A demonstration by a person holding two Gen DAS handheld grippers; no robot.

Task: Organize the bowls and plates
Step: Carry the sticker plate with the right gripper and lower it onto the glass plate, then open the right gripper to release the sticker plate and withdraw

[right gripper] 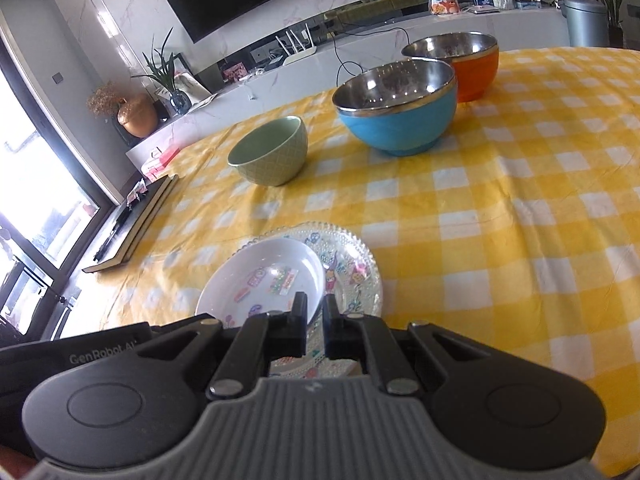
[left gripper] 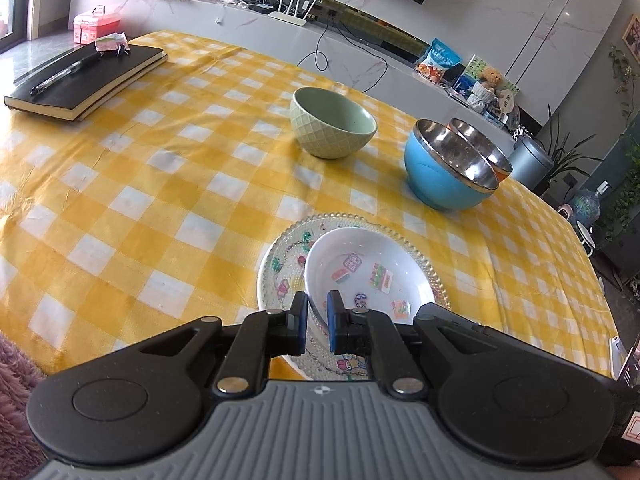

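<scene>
A white dish with stickers inside rests in or just over a beaded glass plate; I cannot tell whether they touch. My left gripper is shut on the dish's near rim. In the right wrist view my right gripper is shut on the rim of the same white dish, with the glass plate beneath. Farther back stand a green bowl, a blue steel-lined bowl and, touching it, an orange steel-lined bowl.
A yellow checked cloth covers the table. A black notebook with a pen lies at the far left corner, and a pink box sits behind it. The left gripper's body shows at the lower left of the right wrist view.
</scene>
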